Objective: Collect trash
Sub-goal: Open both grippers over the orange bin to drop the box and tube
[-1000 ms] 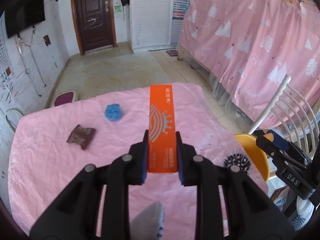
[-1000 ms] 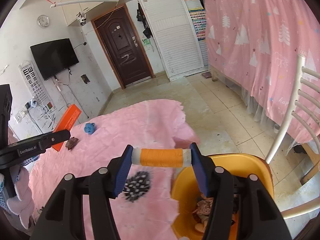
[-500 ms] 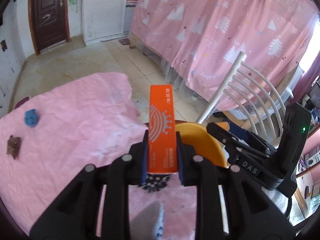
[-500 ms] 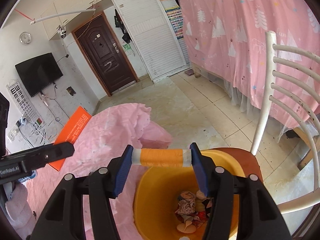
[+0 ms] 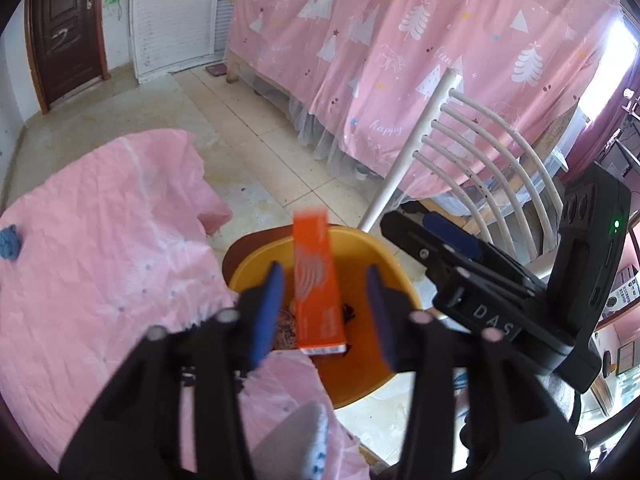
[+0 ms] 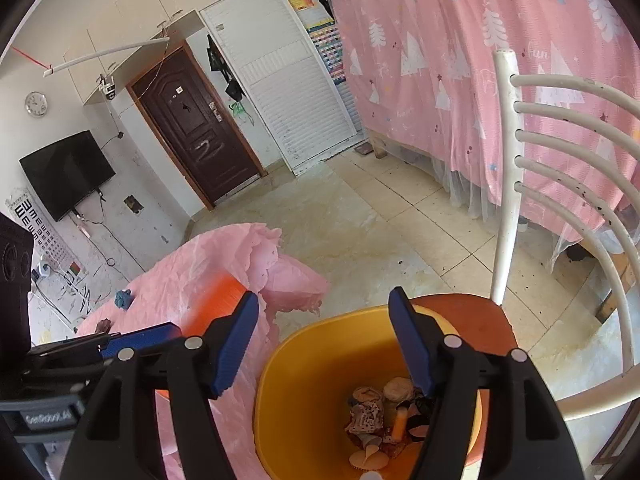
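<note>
My left gripper (image 5: 326,304) is open above the yellow bin (image 5: 396,280). The orange box (image 5: 318,284) hangs free between its jaws, blurred, over the bin's opening. My right gripper (image 6: 324,340) is open and empty above the same bin (image 6: 304,392). The orange tube (image 6: 400,424) lies in the bin among crumpled trash. The right gripper also shows in the left wrist view (image 5: 432,240), beside the bin. A blue crumpled scrap (image 5: 10,242) and a brown wrapper (image 6: 105,325) lie on the pink tablecloth.
The bin stands on an orange seat of a white chair (image 6: 508,184) next to the pink-covered table (image 5: 100,240). A pink curtain (image 5: 420,60) hangs behind. A tiled floor (image 6: 360,220) lies beyond, with a door (image 6: 192,136) at the far wall.
Both grippers moved over the bin and opened. The left let go of the orange box, which now falls. The right released the orange tube, which now lies in the bin.
</note>
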The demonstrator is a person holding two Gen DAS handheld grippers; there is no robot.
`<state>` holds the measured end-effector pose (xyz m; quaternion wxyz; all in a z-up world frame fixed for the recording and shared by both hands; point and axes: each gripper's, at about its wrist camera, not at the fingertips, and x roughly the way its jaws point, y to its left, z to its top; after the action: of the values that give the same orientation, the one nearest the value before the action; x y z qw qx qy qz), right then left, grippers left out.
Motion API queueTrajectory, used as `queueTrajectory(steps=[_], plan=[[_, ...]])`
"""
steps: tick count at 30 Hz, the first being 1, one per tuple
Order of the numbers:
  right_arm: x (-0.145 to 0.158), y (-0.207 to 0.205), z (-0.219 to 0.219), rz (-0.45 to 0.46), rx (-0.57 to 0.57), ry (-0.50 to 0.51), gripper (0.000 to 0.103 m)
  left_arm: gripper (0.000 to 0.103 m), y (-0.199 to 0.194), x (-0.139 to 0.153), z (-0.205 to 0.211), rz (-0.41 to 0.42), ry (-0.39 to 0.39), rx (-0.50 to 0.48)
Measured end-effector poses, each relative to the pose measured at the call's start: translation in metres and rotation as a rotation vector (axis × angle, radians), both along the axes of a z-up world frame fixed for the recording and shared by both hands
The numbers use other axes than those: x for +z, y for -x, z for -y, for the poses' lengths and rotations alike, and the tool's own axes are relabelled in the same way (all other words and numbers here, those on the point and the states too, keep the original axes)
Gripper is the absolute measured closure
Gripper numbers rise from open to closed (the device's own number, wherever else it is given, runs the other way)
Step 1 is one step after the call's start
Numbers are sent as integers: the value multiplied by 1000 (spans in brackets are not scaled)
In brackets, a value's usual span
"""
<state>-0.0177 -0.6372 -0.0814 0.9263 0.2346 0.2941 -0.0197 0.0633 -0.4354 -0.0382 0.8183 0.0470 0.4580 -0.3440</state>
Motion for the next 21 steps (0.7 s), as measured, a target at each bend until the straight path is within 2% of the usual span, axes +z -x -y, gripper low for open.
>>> queueTrajectory(steps=[8,21], plan=[[1,0,-8,-3,11,6,44,54,-3,5,-17,4,1,35],[37,-19,-58,16,74,87,42,54,-9,37,-79,58,53,121]])
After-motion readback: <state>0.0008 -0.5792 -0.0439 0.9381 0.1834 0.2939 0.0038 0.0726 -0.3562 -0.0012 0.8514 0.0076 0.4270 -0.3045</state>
